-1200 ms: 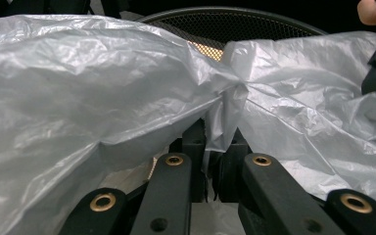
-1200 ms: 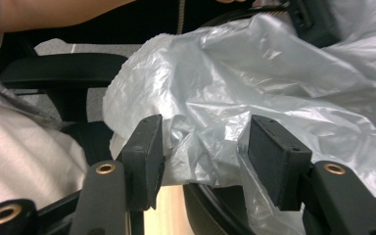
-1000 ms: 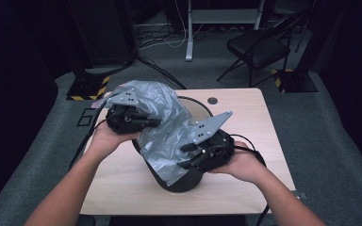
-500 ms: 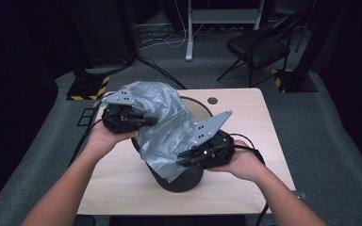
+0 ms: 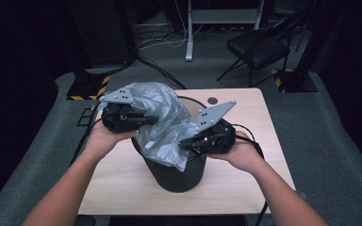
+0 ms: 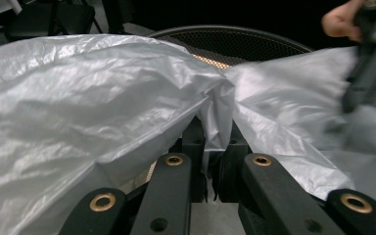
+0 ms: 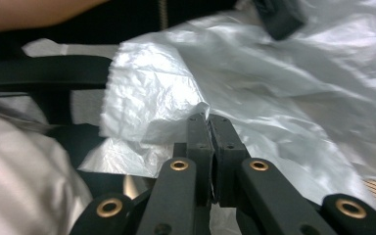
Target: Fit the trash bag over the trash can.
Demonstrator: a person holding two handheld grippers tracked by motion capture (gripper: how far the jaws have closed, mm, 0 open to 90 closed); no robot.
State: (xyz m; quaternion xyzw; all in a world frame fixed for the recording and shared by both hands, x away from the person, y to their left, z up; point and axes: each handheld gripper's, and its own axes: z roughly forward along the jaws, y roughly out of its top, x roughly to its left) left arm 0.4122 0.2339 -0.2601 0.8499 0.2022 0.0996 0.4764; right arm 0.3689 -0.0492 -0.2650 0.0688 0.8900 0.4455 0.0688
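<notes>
High view: a grey plastic bag (image 5: 162, 123) drapes over a black bin (image 5: 174, 172) at centre, on the table (image 5: 122, 183).

Left gripper view: the left gripper (image 6: 214, 142) pinches a bag fold.

Right gripper view: the right gripper (image 7: 208, 128), its 2 jaws having just been closing, clamps the bag's edge.

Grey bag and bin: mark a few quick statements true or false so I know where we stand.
1. The left gripper is shut on the bag. True.
2. The right gripper hangs open, clear of the bag. False: its jaws have just been closing and now pinch bag film.
3. The bin stands on the table. True.
4. The bag lies flat on the table beside the bin. False: it is bunched over the bin's mouth.
</notes>
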